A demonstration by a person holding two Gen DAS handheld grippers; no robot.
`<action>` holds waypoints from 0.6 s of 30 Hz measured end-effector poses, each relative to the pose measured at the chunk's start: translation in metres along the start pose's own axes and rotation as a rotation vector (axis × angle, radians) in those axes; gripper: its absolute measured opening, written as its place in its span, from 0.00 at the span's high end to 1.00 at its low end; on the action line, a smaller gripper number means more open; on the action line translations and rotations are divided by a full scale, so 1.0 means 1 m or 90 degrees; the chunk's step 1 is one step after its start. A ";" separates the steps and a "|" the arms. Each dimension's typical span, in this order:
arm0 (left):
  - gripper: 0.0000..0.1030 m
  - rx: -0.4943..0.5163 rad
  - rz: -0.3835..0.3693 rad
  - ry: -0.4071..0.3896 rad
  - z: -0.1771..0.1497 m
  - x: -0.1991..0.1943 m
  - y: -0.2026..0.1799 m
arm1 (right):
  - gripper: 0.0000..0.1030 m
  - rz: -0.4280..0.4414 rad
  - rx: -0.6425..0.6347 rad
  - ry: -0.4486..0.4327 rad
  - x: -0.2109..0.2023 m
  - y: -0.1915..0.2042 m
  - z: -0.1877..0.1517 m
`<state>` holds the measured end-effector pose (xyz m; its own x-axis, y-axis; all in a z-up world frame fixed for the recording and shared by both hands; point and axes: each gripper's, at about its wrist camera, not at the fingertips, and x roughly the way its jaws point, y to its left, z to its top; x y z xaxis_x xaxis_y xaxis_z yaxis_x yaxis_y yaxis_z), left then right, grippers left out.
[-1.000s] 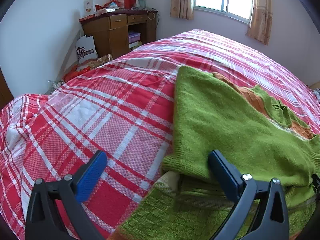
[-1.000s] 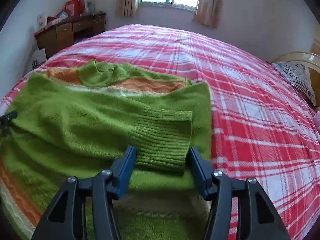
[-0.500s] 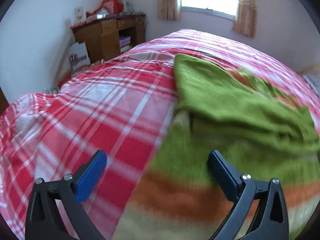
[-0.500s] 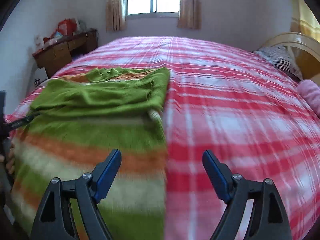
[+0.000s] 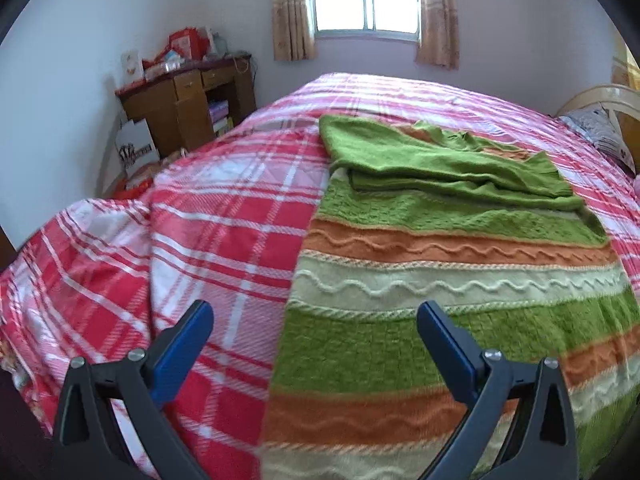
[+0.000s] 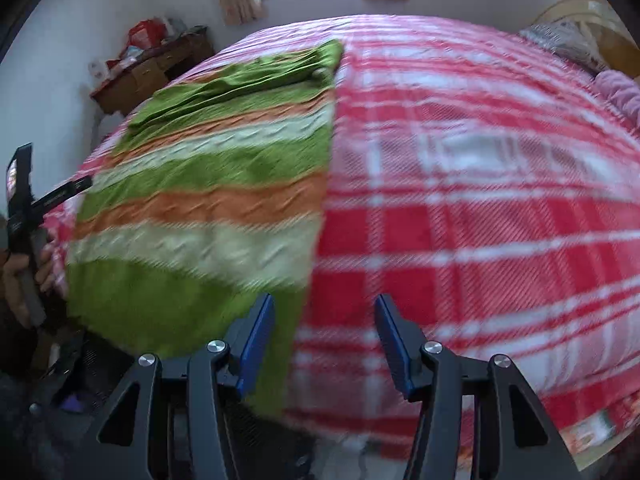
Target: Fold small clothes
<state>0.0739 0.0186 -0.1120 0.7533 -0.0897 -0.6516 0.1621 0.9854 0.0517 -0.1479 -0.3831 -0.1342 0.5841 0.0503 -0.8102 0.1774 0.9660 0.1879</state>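
A green sweater (image 5: 440, 340) with orange and cream stripes lies flat on the red plaid bed (image 5: 224, 232), its plain green sleeves (image 5: 440, 160) folded across the chest. My left gripper (image 5: 312, 312) is open above the sweater's lower left side, and the side edge runs between its fingers. Over the lower right corner of the sweater (image 6: 208, 208) hovers my right gripper (image 6: 324, 304); its jaws are closing with the corner's edge between them, and the pads do not touch the cloth. The right wrist view is blurred.
A wooden desk (image 5: 188, 108) with clutter stands at the far left wall, a white paper bag (image 5: 136, 148) leaning beside it. A pillow (image 5: 600, 136) and headboard lie at the far right. A person's hand (image 6: 20, 280) holds a tool at the bed's near left edge.
Both grippers have drawn back from the folded sleeves toward the sweater's hem. The right one let go of the cuff, opened wide, then narrowed. The left stayed open.
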 end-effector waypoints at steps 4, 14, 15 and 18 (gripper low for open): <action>0.00 -0.008 -0.017 -0.014 0.004 -0.011 0.006 | 0.48 0.034 -0.021 0.027 0.006 0.018 -0.006; 0.00 -0.037 -0.027 -0.041 0.004 -0.023 0.026 | 0.78 0.054 -0.029 0.079 0.015 0.028 -0.013; 0.00 -0.043 -0.030 -0.043 0.004 -0.024 0.027 | 0.78 0.061 -0.023 0.084 0.017 0.027 -0.014; 0.00 -0.052 -0.037 -0.046 0.006 -0.025 0.030 | 0.84 0.068 0.001 0.088 0.021 0.020 -0.016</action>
<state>0.0637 0.0492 -0.0900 0.7881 -0.1545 -0.5958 0.1571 0.9864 -0.0479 -0.1451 -0.3583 -0.1562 0.4846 0.1872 -0.8545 0.1217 0.9529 0.2778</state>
